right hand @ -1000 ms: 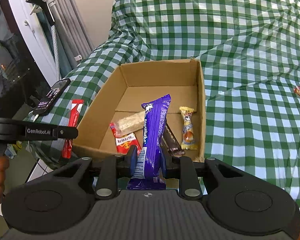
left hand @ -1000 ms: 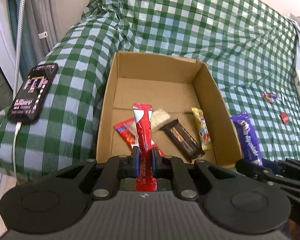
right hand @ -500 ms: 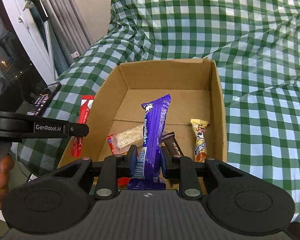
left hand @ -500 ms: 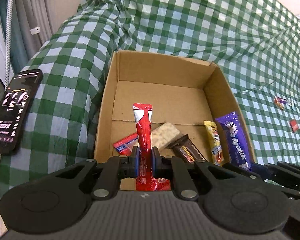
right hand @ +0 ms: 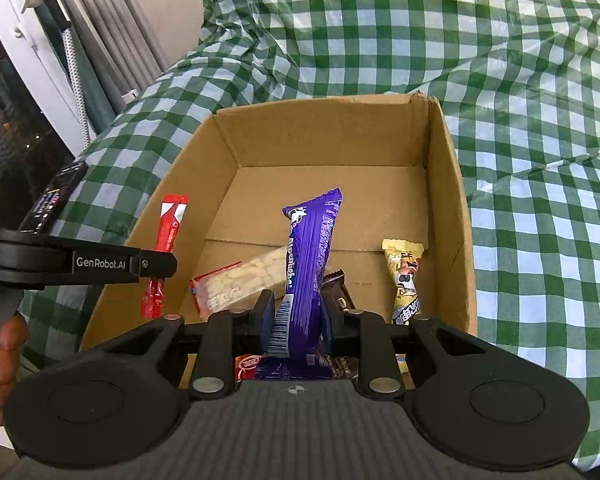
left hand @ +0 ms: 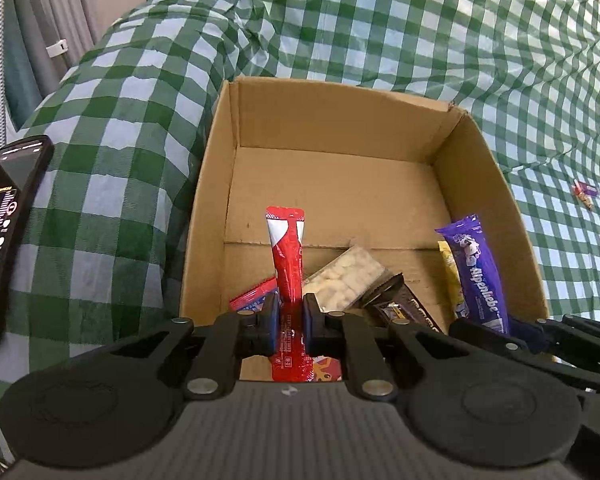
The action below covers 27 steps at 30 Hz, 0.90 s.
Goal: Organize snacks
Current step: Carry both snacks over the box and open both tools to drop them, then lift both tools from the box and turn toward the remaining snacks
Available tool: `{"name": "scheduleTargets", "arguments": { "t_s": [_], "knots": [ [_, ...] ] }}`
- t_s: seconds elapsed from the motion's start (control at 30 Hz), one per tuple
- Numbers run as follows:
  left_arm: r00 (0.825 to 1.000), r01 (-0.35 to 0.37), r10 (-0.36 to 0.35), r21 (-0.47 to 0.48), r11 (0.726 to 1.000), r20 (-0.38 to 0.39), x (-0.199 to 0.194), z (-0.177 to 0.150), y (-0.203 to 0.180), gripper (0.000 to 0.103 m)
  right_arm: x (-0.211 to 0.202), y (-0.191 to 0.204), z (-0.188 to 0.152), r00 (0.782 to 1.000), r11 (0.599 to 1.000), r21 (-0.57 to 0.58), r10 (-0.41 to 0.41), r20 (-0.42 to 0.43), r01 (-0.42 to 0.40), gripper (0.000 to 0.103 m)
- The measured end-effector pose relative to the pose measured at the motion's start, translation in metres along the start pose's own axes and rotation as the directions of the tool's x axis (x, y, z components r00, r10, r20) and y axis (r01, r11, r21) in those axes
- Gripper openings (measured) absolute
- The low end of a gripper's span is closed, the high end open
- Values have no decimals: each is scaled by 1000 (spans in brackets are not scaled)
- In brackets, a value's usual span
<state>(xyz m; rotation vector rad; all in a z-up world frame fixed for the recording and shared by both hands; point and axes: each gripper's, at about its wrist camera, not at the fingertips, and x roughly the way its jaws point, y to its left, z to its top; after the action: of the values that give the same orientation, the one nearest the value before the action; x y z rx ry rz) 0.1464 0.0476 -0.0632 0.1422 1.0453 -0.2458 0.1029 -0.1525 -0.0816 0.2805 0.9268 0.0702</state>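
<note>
Two packets are hanging over the cardboard box (left hand: 204, 216): the right gripper (right hand: 296, 316) is clamping the purple bar (right hand: 308, 264), the left gripper (left hand: 290, 320) the red stick (left hand: 288, 264). Each should be going low over bare cardboard before its jaws part.

Green-checked bed (left hand: 400, 28) — cardboard box (left hand: 484, 184), phone (left hand: 8, 232), loose candies (left hand: 586, 194) on it.
</note>
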Motion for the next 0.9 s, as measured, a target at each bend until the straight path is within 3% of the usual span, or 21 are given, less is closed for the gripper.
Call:
{"name": "scheduleTargets", "arguments": {
  "t_s": [0.37, 0.43, 0.47, 0.5, 0.6, 0.63, 0.9],
  "knots": [
    [999, -28, 28, 33, 999, -19, 16, 7, -8, 17, 12, -11, -3, 999, 999, 23, -22, -27, 23, 25],
    [999, -45, 45, 40, 998, -22, 17, 8, -9, 42, 13, -12, -2, 999, 999, 26, -24, -27, 25, 26],
    [998, -50, 51, 40, 998, -22, 16, 9, -9, 76, 14, -12, -1, 999, 999, 30, -24, -27, 25, 27],
    [998, -61, 62, 32, 998, -16, 14, 10, -9, 103, 13, -13, 0, 999, 999, 36, -28, -22, 29, 30],
    [997, -73, 73, 19, 997, 3, 5, 9, -8, 103, 10, -12, 3, 998, 997, 53, -56, -13, 57, 75],
    [997, -74, 75, 26, 997, -10, 4, 9, -9, 103, 7, -11, 3, 998, 996, 56, -69, -7, 69, 83],
    [995, -97, 99, 50, 994, -34, -26, -19, -14, 103, -26, -8, -16, 997, 994, 83, -74, -22, 76, 93]
  ]
}}
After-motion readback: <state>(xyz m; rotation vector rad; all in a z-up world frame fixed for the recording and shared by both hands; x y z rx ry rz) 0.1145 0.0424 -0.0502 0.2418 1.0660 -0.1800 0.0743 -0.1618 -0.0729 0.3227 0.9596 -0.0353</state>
